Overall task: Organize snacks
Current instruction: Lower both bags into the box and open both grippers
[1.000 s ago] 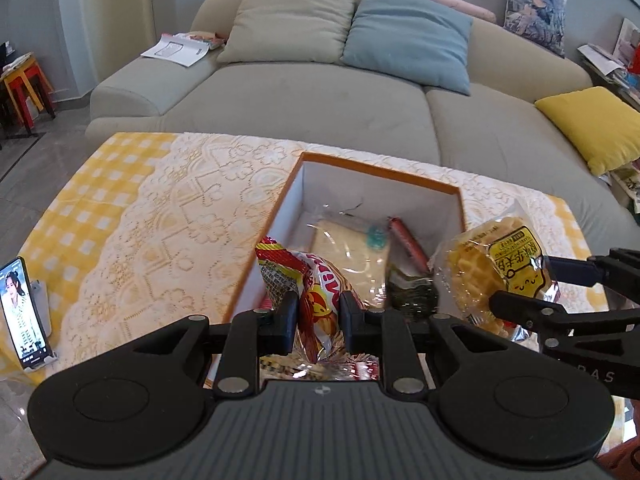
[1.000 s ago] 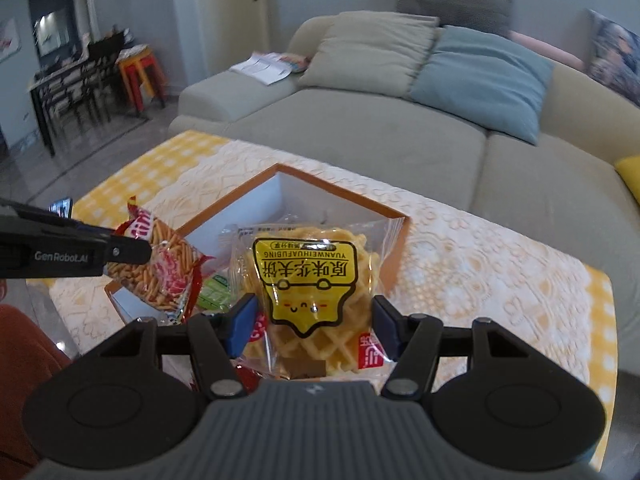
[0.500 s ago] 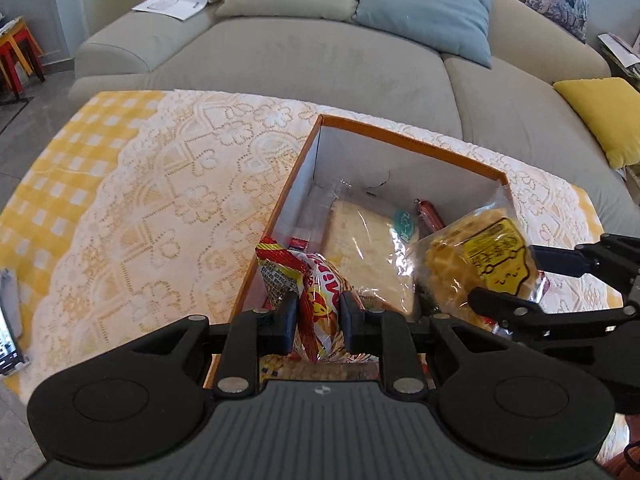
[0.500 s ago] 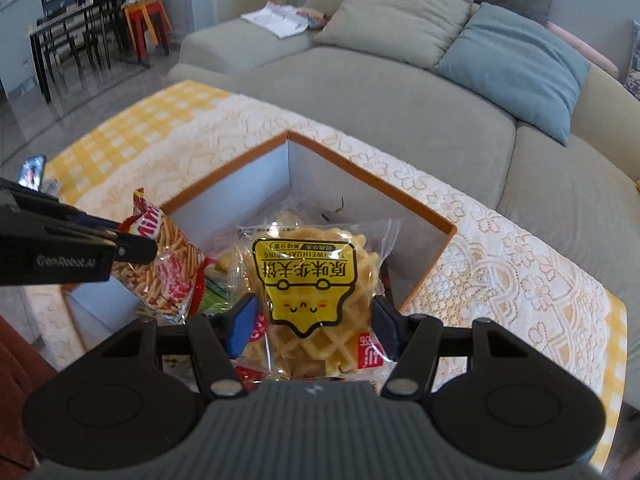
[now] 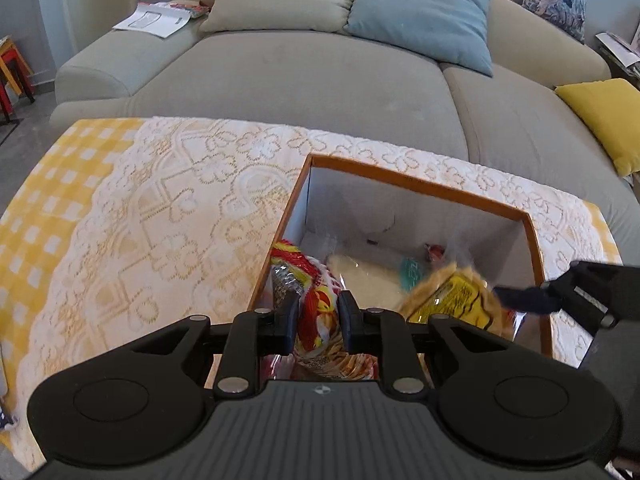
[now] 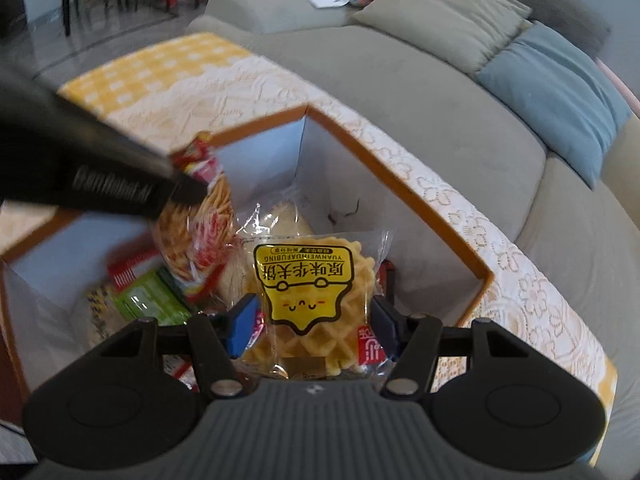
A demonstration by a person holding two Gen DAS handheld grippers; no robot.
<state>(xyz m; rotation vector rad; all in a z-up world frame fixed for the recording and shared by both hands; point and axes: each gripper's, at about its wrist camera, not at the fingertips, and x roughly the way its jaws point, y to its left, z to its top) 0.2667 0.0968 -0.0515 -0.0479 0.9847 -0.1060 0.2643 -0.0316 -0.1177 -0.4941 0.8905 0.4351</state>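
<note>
While both packets have come lower into the box [image 5: 420, 190], left gripper [image 5: 319, 318] fingers clamp the stick snack bag [image 5: 316, 308] and right gripper [image 6: 312, 320] fingers clamp the waffle packet [image 6: 316, 284]; release seems near.

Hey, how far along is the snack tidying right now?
Partly done: the box already holds a pale bun pack and a green packet. In hand: the left tongs grip the red snack bag, and the right tongs grip the waffle pack, both over the box. Left: releasing both inside.

Soft, even daylight, no harsh shadows. Fisheye bends the edges; motion blur smears the clear-wrapped yellow-labelled waffle packet [image 5: 452, 300] and far room.
</note>
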